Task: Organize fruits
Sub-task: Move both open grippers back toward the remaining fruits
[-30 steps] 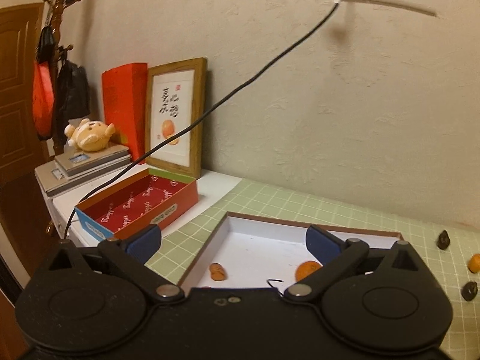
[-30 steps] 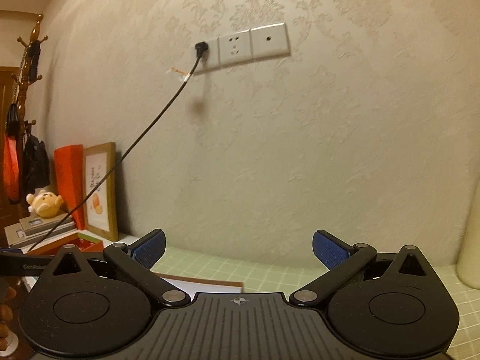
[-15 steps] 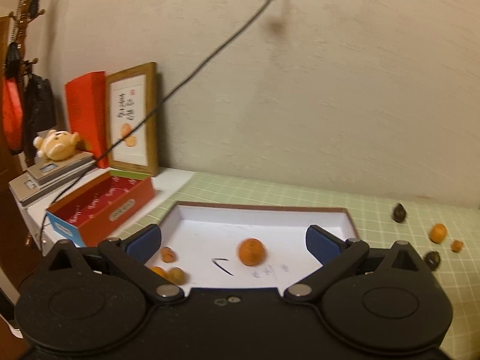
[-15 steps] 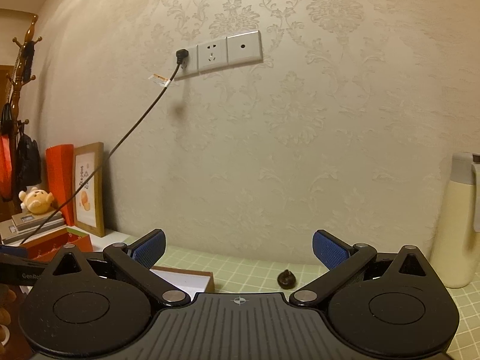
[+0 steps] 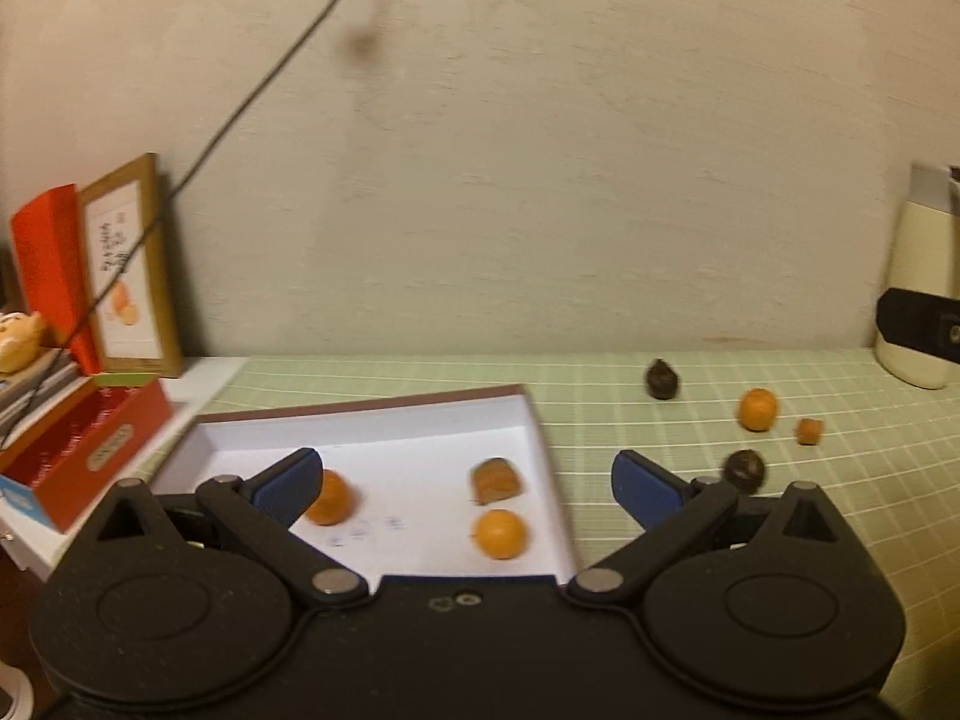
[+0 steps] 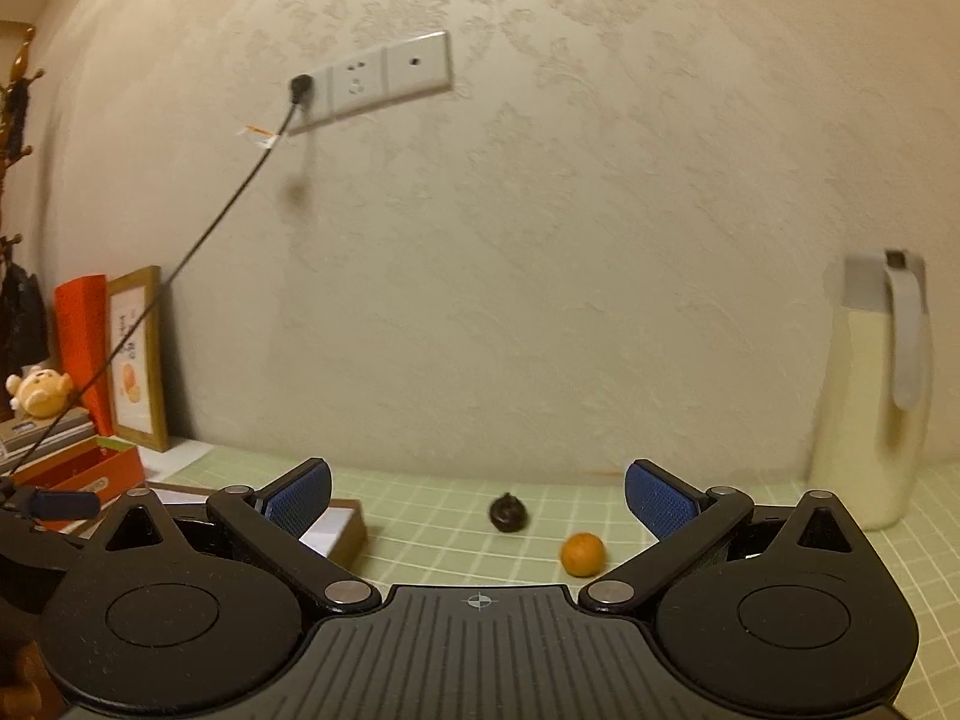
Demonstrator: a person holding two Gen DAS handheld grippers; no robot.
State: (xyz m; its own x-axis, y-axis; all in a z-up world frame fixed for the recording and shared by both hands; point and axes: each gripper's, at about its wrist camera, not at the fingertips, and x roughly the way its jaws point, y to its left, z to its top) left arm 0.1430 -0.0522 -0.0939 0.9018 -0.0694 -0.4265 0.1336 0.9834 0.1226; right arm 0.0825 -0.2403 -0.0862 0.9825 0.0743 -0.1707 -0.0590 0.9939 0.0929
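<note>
A white shallow box [image 5: 543, 441] lies on the green checked mat and holds two oranges [image 5: 500, 533] and a brownish fruit [image 5: 495, 480]. To its right on the mat lie a dark fruit [image 5: 662, 380], an orange [image 5: 757, 409], a small orange piece [image 5: 809, 431] and another dark fruit [image 5: 744, 470]. My left gripper [image 5: 465, 480] is open and empty over the box's near right part. My right gripper [image 6: 477, 495] is open and empty, low over the mat, with a dark fruit [image 6: 509, 512] and an orange [image 6: 581, 554] ahead of it.
A cream bottle [image 6: 873, 396] stands at the right by the wall. A red box [image 5: 84, 450], a framed picture [image 5: 129, 267], a red bag and a plush toy [image 6: 39, 390] are at the left. A black cable [image 6: 198, 252] hangs from the wall socket.
Both views have swung right. The loose fruits and the bottle have come into sight. The box has shifted left in the left wrist view. Both grippers stay open.
</note>
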